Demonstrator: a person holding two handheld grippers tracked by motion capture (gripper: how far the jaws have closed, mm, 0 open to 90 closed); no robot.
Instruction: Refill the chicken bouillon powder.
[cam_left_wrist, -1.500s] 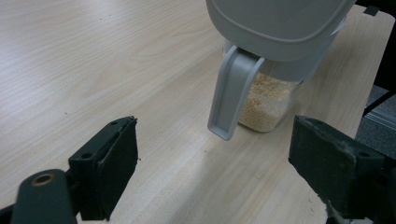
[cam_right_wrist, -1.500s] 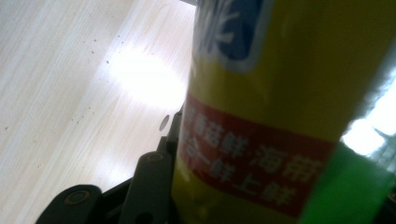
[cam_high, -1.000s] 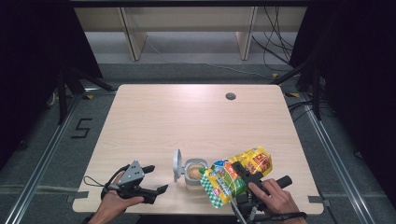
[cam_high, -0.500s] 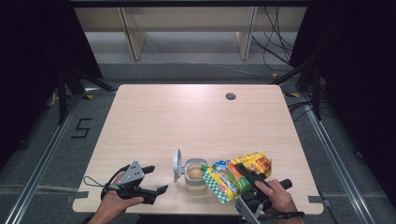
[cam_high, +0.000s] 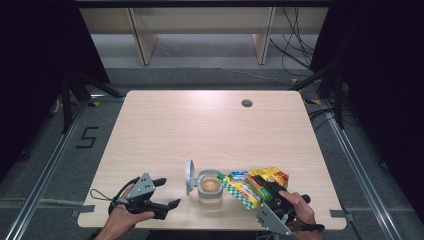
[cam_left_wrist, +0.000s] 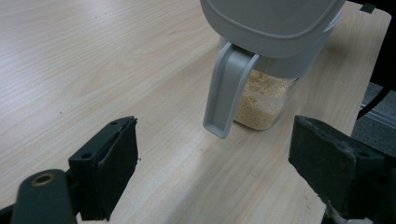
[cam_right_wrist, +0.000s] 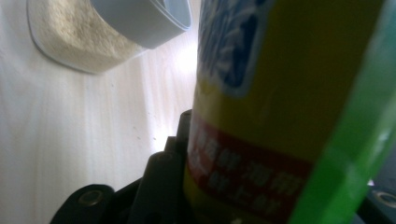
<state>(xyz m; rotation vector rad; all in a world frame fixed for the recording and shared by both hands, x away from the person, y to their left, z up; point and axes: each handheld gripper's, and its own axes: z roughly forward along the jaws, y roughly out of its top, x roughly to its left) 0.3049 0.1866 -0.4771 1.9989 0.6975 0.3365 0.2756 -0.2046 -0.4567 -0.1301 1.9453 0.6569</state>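
Right gripper (cam_high: 274, 196) clamps a yellow-green snack bag (cam_high: 252, 184) at near table edge; bag's long axis runs roughly left-right, slightly diagonal, its left end pointing at and just beside the clear canister (cam_high: 210, 187) of beige grains. Canister upright, grey flip lid (cam_high: 189, 176) open on its left. Left gripper (cam_high: 166, 193) low at left of canister, jaws wide apart, holding nothing. Wooden table (cam_high: 200, 130).

Packet (cam_high: 252, 186): drawn nearer the counter's front edge, lying flatter.
Right gripper (cam_high: 272, 192): pulled back with it.
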